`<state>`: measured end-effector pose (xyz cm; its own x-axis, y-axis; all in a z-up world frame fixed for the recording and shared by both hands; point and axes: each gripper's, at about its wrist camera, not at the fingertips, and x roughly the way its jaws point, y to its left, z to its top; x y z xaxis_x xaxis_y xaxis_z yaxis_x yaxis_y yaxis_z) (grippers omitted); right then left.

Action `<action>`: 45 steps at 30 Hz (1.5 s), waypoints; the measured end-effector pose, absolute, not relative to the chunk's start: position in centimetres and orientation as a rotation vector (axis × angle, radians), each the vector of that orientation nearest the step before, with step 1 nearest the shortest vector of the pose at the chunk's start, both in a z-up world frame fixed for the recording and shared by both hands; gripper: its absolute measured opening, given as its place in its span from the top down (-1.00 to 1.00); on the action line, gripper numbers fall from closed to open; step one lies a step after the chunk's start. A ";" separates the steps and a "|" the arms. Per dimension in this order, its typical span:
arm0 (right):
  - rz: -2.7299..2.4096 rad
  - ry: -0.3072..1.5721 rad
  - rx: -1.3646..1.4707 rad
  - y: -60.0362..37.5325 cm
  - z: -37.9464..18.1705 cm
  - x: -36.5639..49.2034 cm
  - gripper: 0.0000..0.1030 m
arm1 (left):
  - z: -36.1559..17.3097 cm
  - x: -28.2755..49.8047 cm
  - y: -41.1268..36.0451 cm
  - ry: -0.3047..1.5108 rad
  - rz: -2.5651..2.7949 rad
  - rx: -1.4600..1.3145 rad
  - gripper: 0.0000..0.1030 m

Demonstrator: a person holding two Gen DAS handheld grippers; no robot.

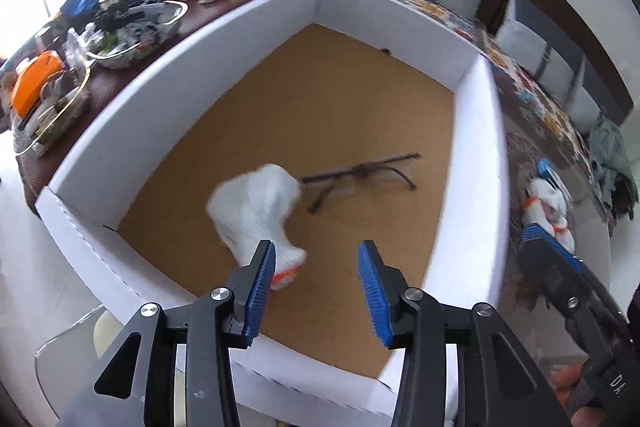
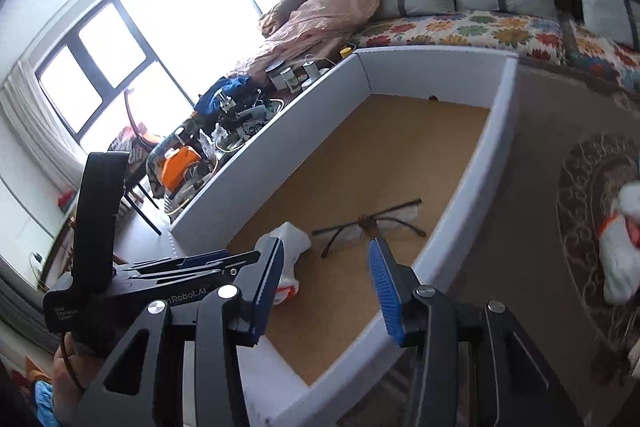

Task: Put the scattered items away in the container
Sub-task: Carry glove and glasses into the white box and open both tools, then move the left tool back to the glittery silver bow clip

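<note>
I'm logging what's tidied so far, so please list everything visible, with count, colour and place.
box: one, white walls, brown floor, on the table
glove in box: one, white with orange cuff, on the box floor
glasses: one, dark frame, on the box floor beside that glove
gloves outside: a white and orange bundle, on the table right of the box
left gripper: black, blue pads, open over the box
right gripper: same colours, open, empty

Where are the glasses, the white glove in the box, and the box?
glasses [image 1: 362, 173], left wrist view, on the bridge of the frame.
white glove [image 1: 256, 203], left wrist view, on the knitted palm.
box [image 1: 476, 131], left wrist view, on the white right wall.
</note>
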<state>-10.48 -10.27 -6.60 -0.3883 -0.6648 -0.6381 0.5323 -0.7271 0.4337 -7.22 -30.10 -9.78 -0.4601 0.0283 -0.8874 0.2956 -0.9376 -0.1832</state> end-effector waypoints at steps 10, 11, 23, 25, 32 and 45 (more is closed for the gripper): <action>-2.214 -0.270 1.083 -4.2 -8.0 -6.9 0.11 | -9.6 -5.7 -24.3 0.443 -2.591 1.593 0.16; -2.226 -0.280 1.084 -3.4 -8.1 -6.6 0.11 | -9.3 -5.5 -23.4 0.430 -2.605 1.593 0.16; -2.430 -0.447 1.055 9.2 -8.9 -3.7 0.11 | -6.1 -3.8 -10.2 0.110 -2.772 1.557 0.16; -2.473 -0.491 1.054 11.8 -9.2 -3.2 0.11 | -5.8 -3.7 -8.0 0.043 -2.792 1.554 0.15; -2.578 -0.654 1.063 18.8 -10.4 -1.3 0.11 | -4.6 -2.9 -1.8 -0.158 -2.860 1.522 0.15; -2.674 -0.676 1.076 21.9 -10.9 0.7 0.11 | -3.0 -1.8 2.9 -0.275 -2.946 1.374 0.08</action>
<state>0.69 21.87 -10.95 -0.7218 -0.3270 -0.6100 -0.0022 -0.8803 0.4745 -1.81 2.94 -3.03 -0.6392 0.0381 -0.7681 -0.1797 -0.9785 0.1010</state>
